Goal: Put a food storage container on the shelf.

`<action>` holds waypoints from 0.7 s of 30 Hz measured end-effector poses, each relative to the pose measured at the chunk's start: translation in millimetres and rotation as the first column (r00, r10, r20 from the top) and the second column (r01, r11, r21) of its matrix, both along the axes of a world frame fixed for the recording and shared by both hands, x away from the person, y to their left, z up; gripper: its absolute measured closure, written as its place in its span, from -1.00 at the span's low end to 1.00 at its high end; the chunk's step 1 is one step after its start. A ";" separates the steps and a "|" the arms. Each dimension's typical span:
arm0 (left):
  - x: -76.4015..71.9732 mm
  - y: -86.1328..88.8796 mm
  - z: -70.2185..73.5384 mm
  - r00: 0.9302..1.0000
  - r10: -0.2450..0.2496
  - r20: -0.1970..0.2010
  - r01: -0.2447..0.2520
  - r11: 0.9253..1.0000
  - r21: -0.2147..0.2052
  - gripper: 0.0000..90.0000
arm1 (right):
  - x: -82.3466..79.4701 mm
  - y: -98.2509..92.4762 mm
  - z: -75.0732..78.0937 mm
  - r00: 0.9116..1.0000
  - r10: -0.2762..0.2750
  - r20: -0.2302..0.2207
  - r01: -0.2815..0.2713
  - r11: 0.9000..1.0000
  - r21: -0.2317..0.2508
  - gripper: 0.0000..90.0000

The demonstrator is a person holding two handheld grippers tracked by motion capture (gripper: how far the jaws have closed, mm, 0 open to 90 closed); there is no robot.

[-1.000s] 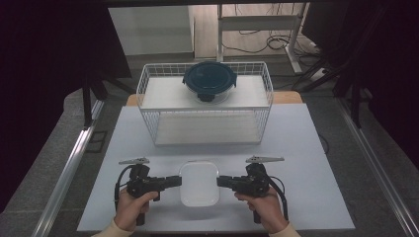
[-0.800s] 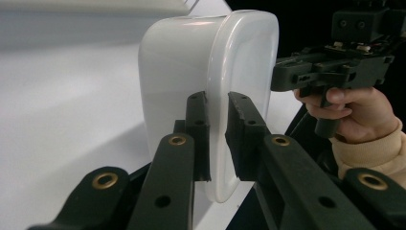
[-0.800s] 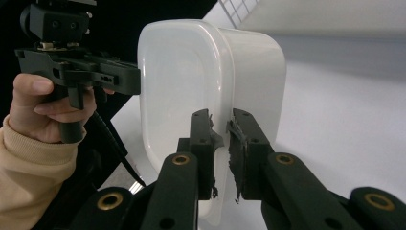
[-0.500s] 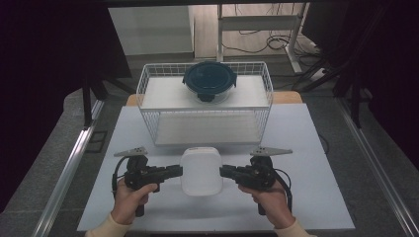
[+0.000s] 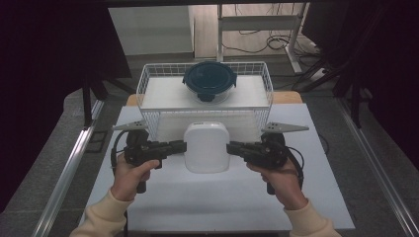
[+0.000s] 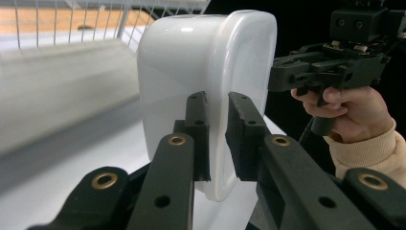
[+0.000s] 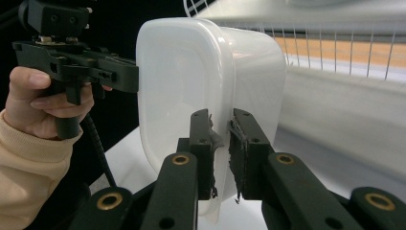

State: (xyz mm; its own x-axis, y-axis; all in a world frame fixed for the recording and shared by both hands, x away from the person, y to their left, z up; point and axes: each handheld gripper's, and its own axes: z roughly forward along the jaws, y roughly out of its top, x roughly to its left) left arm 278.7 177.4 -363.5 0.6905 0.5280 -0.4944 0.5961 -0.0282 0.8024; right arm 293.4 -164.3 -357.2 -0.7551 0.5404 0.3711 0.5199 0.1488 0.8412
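I pinch the white tub (image 5: 206,146) rim with both grippers, left (image 5: 181,146) and right (image 5: 231,147). The plastic looks light, smooth and slightly flexible; grip opposite rim edges.

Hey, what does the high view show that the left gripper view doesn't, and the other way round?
High view alone: the dark blue round lidded container in the wire basket, and both forearms in cream sleeves.

Left gripper view alone: close up, the left tongs pinching the rim of the white container, one pad on each side of it.

Both: the white container held off the white table from each side, with the right tongs opposite.
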 end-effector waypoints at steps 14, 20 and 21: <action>20.8 5.8 30.1 0.999 0.022 0.035 -0.022 1.000 -0.002 0.77 | 24.3 8.5 35.9 0.999 0.001 0.043 0.000 1.000 -0.019 0.77; 28.1 7.4 42.2 0.999 0.019 0.045 -0.019 1.000 -0.005 0.77 | 30.1 10.8 49.5 0.998 -0.003 0.056 0.004 1.000 -0.026 0.77; 29.3 7.1 45.6 0.999 0.021 0.050 -0.020 1.000 -0.004 0.77 | 30.7 10.8 51.5 0.998 -0.003 0.059 0.005 1.000 -0.026 0.77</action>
